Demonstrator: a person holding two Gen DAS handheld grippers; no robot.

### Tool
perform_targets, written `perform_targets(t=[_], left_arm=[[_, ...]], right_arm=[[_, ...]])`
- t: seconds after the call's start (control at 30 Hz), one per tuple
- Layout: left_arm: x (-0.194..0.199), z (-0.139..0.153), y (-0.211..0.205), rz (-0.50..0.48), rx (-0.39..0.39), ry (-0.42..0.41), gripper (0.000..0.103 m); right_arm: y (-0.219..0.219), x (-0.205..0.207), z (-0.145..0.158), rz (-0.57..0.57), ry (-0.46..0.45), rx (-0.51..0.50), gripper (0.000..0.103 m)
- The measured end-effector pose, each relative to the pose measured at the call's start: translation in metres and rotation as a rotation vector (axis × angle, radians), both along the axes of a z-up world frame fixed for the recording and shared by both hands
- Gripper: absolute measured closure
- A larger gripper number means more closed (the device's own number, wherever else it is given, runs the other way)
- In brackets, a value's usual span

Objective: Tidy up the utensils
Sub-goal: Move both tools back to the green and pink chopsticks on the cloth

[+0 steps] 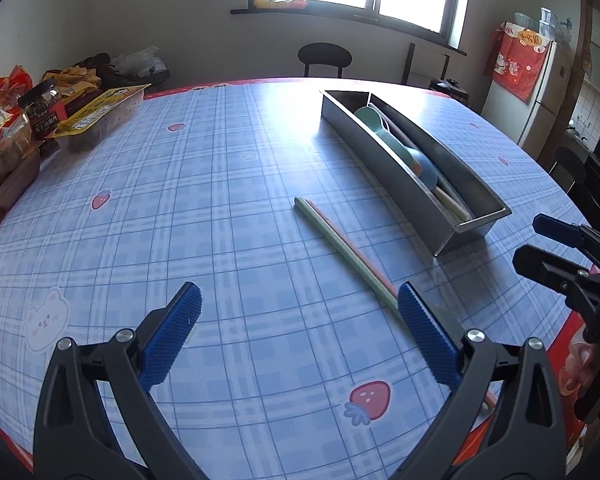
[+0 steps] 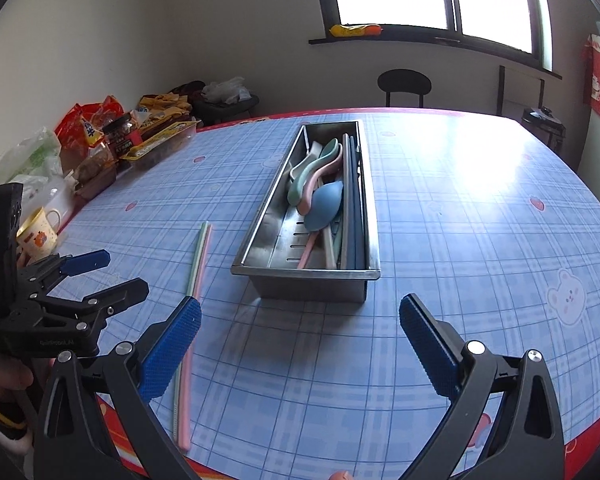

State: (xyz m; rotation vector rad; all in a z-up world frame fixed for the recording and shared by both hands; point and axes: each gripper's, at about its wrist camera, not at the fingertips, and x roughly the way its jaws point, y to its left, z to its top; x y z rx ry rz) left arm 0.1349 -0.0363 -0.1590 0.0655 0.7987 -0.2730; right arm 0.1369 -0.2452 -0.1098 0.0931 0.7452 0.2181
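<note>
Both hand-held grippers, left (image 1: 300, 320) and right (image 2: 300, 322), gape wide, holding nothing. Pink and green chopsticks (image 2: 198, 264) lie on the desk (image 2: 460, 220), at 9 o'clock of the steel utensil tray (image 2: 260, 216) containing spoons (image 2: 318, 184).

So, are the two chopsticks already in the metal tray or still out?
Out. The green and pink chopsticks lie side by side on the tablecloth, left of the metal tray, not touching it.

Left of my tray (image 2: 260, 216) only the chopsticks (image 2: 199, 264) lie on the open cloth (image 2: 460, 220); snacks (image 2: 112, 140) and a mug (image 2: 40, 232) crowd its far-left edge.
</note>
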Motion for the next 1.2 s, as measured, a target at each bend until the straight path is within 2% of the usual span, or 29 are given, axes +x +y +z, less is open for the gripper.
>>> perform_targets(t=[0.23,0.53,1.2], left_arm=[[0.004,-0.007,-0.017,-0.019,0.090,0.013,0.006],[0.020,-0.017,-0.031,-0.013,0.162,0.073,0.006],[0.024,-0.017,-0.042,0.005,0.164,0.078,0.005]], right_arm=[[-0.006,0.005,-0.009,-0.012,0.013,0.023,0.006],[-0.016,0.004,-0.009,0.005,0.006,0.087,0.006],[-0.027,0.003,-0.009,0.027,0.001,0.158,0.006]])
